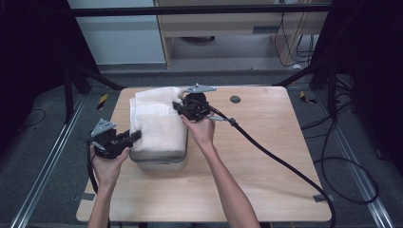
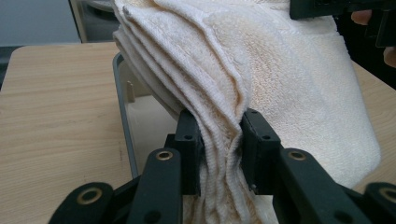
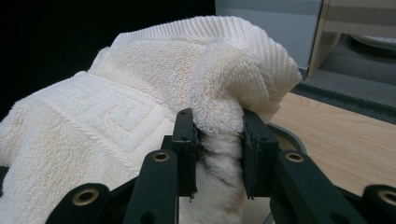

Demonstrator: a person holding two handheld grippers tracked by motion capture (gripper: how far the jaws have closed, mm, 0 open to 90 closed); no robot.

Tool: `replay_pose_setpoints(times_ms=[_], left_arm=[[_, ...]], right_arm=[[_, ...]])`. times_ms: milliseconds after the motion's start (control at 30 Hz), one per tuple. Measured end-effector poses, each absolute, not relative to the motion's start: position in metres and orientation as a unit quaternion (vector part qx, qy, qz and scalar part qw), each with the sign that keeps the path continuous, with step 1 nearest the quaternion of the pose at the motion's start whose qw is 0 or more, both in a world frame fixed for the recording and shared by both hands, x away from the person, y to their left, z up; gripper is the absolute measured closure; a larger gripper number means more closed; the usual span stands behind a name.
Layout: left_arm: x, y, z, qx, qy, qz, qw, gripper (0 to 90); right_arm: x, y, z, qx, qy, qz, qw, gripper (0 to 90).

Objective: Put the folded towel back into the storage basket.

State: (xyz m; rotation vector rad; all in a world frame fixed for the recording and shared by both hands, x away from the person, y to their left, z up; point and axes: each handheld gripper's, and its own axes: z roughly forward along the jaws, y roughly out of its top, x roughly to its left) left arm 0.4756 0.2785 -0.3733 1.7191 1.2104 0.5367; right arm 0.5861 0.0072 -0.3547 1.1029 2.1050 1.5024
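High view: I have both grippers, left and right, clamped on opposite corners of the towel, spreading it over the grey bin for lowering in.

floor: grey carpet | far: wooden cabinet, pale wall panel | sides: dark | cables on floor

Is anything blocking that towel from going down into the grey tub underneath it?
Nothing visible. The towel lies folded over the grey tub, whose inside looks bare in the left gripper view. Both the left gripper and right gripper are clamped on its edges.
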Motion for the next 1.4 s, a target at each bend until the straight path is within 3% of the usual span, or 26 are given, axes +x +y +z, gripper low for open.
replay_pose_setpoints(times_ms=[1400], left_arm=[[0.494, 0.27, -0.416, 0.733, 0.514, 0.206, 0.394, 70.0]], right_arm=[[0.596, 0.021, -0.409, 0.416, 0.766, 0.461, 0.167, 69.2]])
